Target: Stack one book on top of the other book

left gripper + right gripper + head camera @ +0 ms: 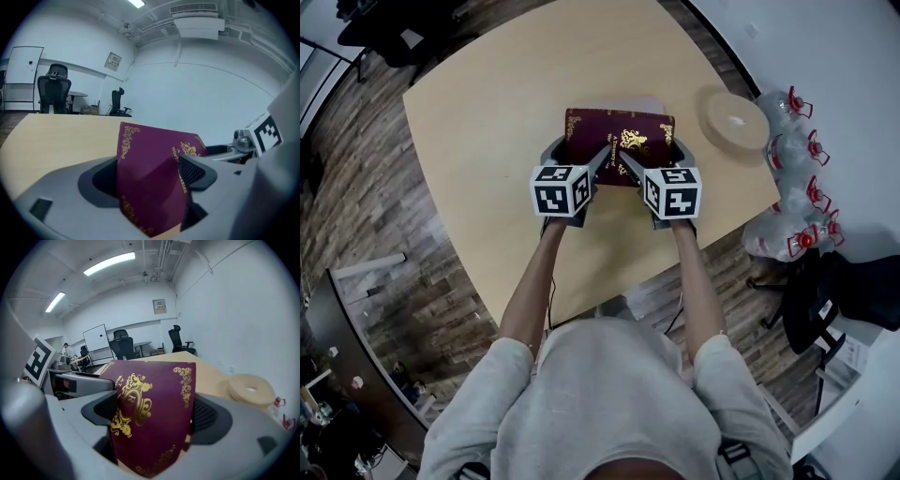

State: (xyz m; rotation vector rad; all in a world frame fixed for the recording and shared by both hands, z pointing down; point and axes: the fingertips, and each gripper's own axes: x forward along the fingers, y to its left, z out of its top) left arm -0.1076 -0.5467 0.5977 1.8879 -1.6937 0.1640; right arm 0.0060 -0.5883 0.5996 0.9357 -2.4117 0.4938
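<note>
A maroon book [619, 139] with gold ornament lies across the middle of the tan table [487, 103]. A pale strip [639, 101], perhaps the other book, shows just beyond its far edge. My left gripper [578, 156] is shut on the maroon book's near left part, and my right gripper [658, 159] is shut on its near right part. In the left gripper view the maroon book [150, 183] stands tilted between the jaws of the left gripper [151, 190]. The right gripper view has the book's cover [150, 408] filling the gap of the right gripper [151, 427].
A round, pale wooden plate [733, 119] sits near the table's right edge, also in the right gripper view [251, 390]. Several plastic bottles with red caps [795, 178] lie on the floor to the right. Office chairs [54, 93] stand beyond the table.
</note>
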